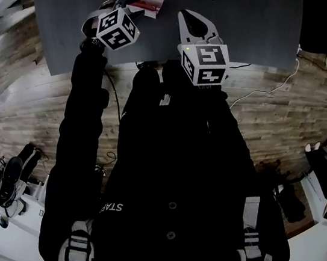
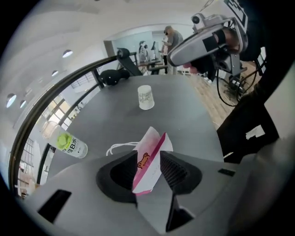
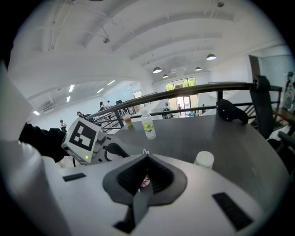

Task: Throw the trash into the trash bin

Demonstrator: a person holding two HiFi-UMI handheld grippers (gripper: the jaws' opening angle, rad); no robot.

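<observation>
Two tongs work over one dark grey table (image 2: 189, 115), seen as I run the rig from afar. Nearest to me, my left tong (image 2: 148, 154) points steeply down with its jaws spread apart, and the single piece of trash, one small pink-and-white paper bag (image 2: 154, 140) with white string handles, stands on the table between them; a gap shows between the bag and the pad on the left, so I count no grip. My right tong (image 3: 147, 156) hangs just beside it, nearer the table's edge, jaws closed together with nothing in them, a sliver of the same bag showing behind their tips. Further across the tabletop, to the left of the bag, stands one clear bottle (image 2: 69, 144) with a green label, and well apart from it one white paper cup (image 2: 146, 97), mouth down. One small cup of amber drink (image 3: 127, 121) sits near the bottle by the far rim. Last, one black object (image 2: 110, 76), which I cannot identify, rests at the table's far edge beside a dark railing.
</observation>
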